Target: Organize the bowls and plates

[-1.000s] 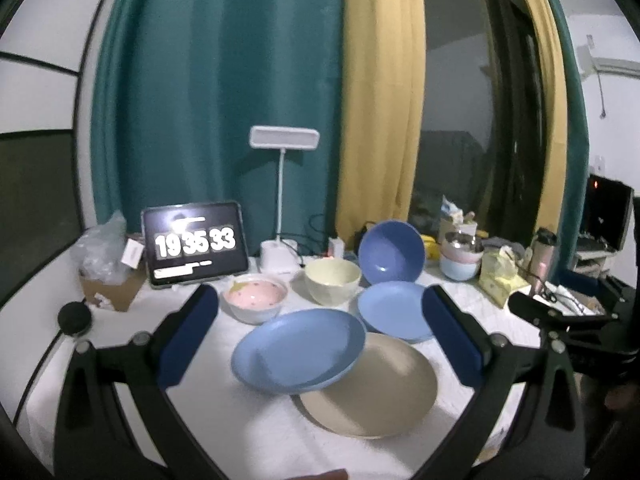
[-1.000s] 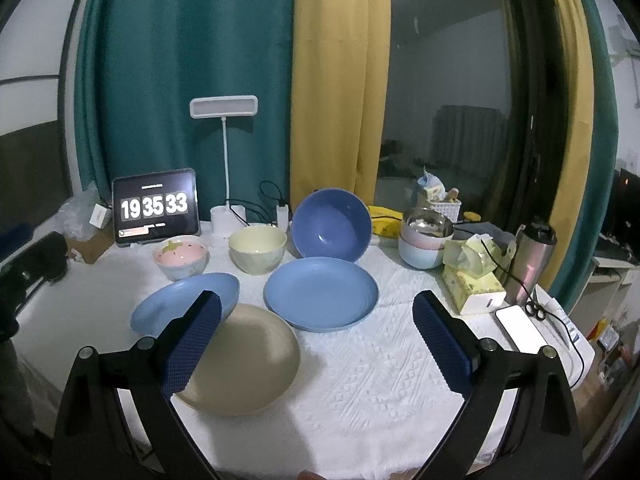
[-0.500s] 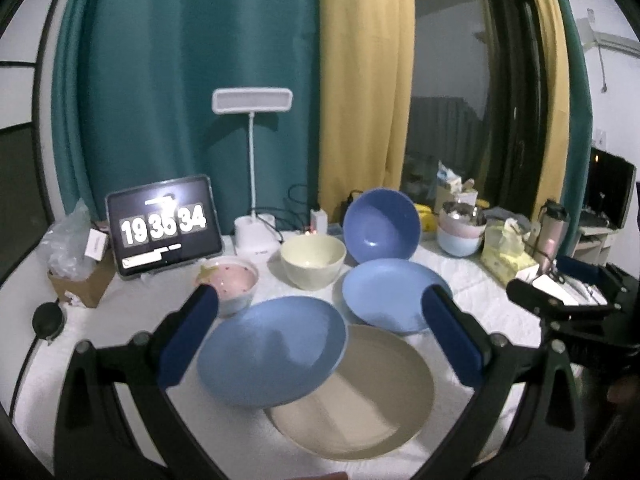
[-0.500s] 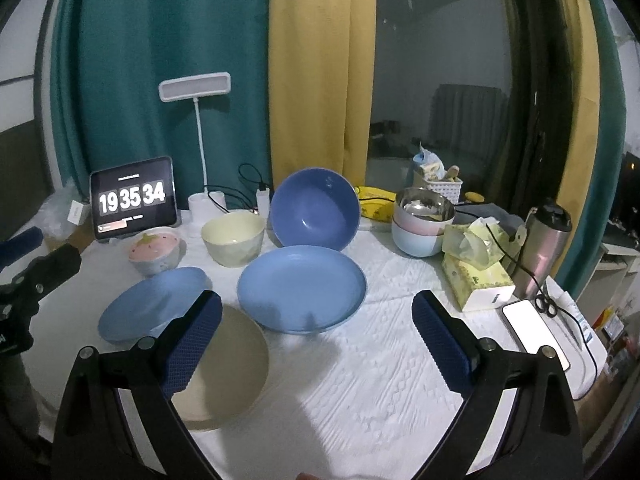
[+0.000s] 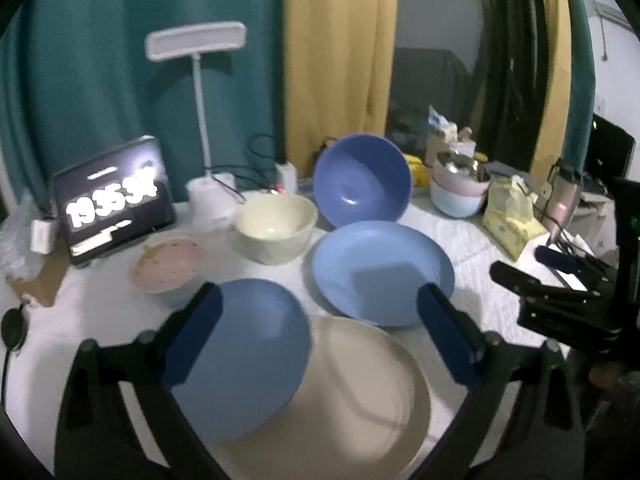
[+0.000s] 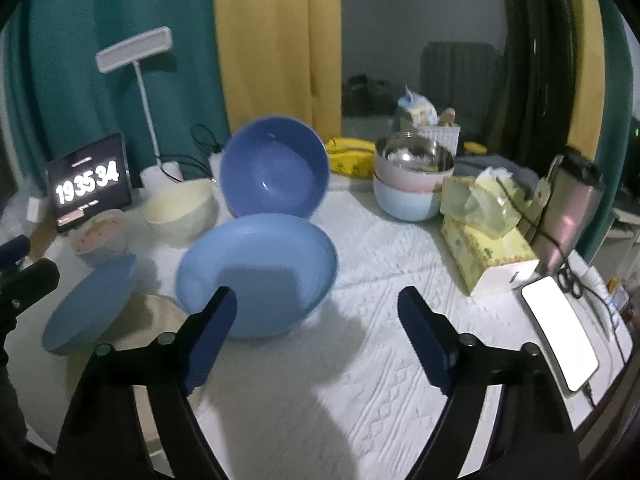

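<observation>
Where the blue plate (image 5: 244,356) overlaps it, beige plate (image 5: 360,400) hides

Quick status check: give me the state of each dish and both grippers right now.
left gripper: open, jaws just narrowing, holding nothing
right gripper: open, jaws just narrowing, holding nothing
tilted blue plate: propped on the beige plate's rim
beige plate: flat, partly covered
flat blue plate: lying flat, empty
dark blue bowl: tipped on its side
cream bowl: upright, empty
pink bowl: upright
</observation>
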`<state>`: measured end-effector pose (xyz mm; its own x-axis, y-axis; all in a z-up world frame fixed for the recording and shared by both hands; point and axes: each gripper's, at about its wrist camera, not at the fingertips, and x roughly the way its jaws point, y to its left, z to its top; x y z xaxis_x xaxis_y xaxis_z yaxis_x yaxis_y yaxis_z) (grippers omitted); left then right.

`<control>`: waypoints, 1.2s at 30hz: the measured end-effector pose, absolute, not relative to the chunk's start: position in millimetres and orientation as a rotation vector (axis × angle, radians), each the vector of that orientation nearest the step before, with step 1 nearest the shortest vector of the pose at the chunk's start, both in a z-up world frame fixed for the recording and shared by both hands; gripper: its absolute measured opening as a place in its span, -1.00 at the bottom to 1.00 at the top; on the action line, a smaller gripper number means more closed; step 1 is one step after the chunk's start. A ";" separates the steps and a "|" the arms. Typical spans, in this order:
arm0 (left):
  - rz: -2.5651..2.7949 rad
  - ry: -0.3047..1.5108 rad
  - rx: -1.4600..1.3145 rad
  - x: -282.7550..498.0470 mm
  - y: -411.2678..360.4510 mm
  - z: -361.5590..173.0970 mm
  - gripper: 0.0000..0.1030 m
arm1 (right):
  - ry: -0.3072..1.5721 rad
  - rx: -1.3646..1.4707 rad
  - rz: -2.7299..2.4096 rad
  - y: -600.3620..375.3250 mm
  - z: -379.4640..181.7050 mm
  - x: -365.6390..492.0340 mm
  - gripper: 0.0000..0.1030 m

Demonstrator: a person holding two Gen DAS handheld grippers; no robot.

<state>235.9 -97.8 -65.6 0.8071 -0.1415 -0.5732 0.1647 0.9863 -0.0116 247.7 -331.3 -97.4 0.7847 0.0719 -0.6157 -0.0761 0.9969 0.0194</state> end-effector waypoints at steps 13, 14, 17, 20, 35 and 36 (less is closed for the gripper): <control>-0.197 0.876 -0.009 340.9 -145.4 -120.7 0.35 | 0.809 0.085 0.116 -347.8 -150.0 314.1 0.25; -0.177 0.895 -0.011 347.0 -148.2 -126.5 0.34 | 0.818 0.092 0.117 -348.7 -153.2 318.3 0.21; -0.140 0.970 -0.040 363.1 -148.9 -143.9 0.25 | 0.848 0.111 0.123 -349.9 -162.4 329.3 0.13; -0.092 1.008 -0.033 373.1 -146.9 -155.6 0.21 | 0.874 0.127 0.128 -351.3 -170.8 338.7 0.04; -0.071 1.025 0.108 385.9 -153.4 -170.5 0.20 | 0.898 0.121 0.154 -354.8 -181.6 348.4 -0.73; -0.079 1.024 0.111 385.3 -154.8 -170.8 0.15 | 0.897 0.128 0.155 -358.2 -181.5 346.7 -0.74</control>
<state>385.3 -154.8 -170.8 0.5179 -0.0138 -0.8553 0.1180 0.9915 0.0555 346.7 -358.2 -181.5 0.6141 0.1879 -0.7666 -0.0811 0.9811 0.1755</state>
